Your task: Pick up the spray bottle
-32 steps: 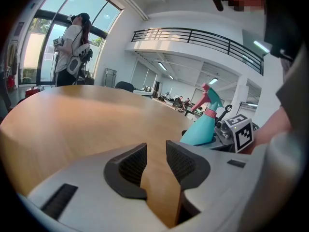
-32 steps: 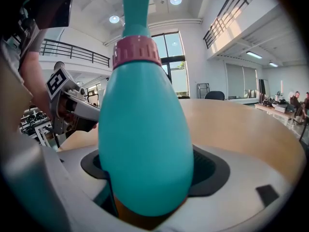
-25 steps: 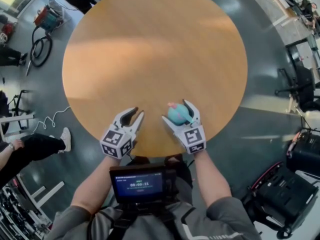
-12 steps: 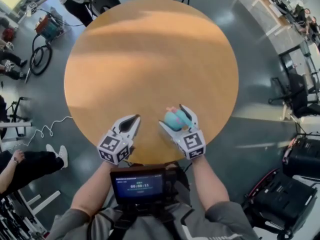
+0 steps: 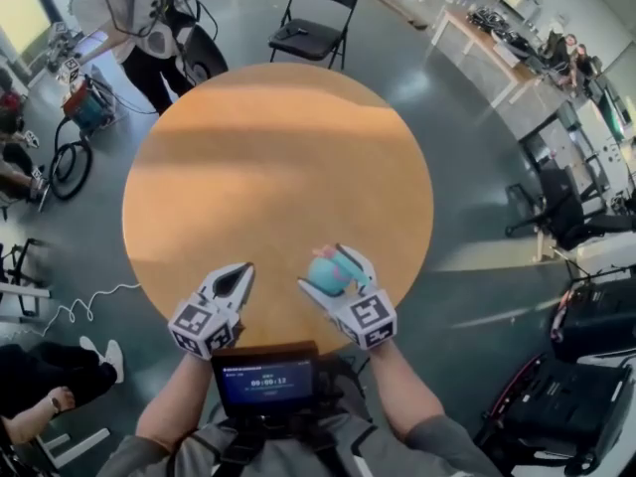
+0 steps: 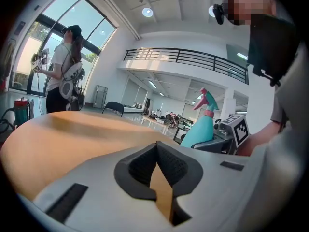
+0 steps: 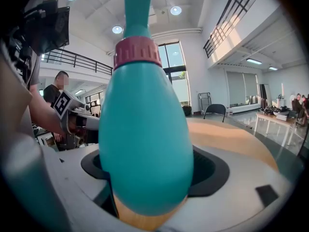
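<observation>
The teal spray bottle [image 7: 145,129] with a pink collar and pink nozzle stands upright between the jaws of my right gripper [image 5: 328,273], which is shut on its body and holds it above the near edge of the round wooden table [image 5: 268,167]. From the head view the bottle [image 5: 326,269] shows between the two white fingers. The left gripper view shows it too, as a teal bottle [image 6: 200,122] off to the right. My left gripper [image 5: 238,278] hangs to the left of it, shut with nothing between its pads [image 6: 166,166].
A black folding chair [image 5: 318,18] stands beyond the table's far edge. A person [image 5: 149,28] stands at the far left by cables and gear. Desks and office chairs [image 5: 556,207] line the right side. A screen [image 5: 263,378] sits on my chest.
Both grippers have risen off the table, the right one lifting the spray bottle. The left gripper's jaws have gone from open to shut, empty. The head view has tilted up toward the room.
</observation>
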Demonstrator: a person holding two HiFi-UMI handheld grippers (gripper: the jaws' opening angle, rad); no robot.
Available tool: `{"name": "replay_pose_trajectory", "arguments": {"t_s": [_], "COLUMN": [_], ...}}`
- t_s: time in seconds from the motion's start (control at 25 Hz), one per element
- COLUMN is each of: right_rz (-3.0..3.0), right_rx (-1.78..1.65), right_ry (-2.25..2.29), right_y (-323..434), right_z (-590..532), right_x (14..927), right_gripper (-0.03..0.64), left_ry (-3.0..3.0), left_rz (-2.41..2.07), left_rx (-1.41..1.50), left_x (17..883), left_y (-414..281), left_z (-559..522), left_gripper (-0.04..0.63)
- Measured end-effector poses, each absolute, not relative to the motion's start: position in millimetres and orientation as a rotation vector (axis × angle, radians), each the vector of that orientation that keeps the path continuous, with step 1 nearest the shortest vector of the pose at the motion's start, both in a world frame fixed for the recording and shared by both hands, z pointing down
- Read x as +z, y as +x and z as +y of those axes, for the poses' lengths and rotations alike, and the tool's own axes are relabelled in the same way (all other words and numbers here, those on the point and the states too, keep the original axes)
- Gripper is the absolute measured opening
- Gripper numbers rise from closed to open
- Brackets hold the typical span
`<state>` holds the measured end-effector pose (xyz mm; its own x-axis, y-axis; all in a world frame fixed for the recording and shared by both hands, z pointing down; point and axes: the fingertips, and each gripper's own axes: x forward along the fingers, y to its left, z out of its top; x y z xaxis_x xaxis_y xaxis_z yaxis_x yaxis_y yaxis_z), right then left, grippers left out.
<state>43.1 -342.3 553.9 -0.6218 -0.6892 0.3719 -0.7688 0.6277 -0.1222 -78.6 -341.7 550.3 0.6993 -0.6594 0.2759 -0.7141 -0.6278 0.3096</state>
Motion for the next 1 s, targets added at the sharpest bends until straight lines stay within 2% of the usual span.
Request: {"name": "replay_pose_trajectory", "arguments": {"t_s": [0.32, 1.0], "right_rz": [-2.598, -2.652], "right_rx": [0.307, 0.180], "right_ry": [1.196, 1.300], "right_y": [47, 76], "right_z": [-337, -343], "right_x": [493, 384], "right_gripper": [0.446, 0.446], "left_ry": [2.602, 2.772], "left_rz": [-1.186, -1.041], "left_rx": [0.134, 0.069], "left_x": [492, 403], "left_y": [-80, -61], "left_z": [-354, -345], "left_gripper": [0.003, 0.003]}}
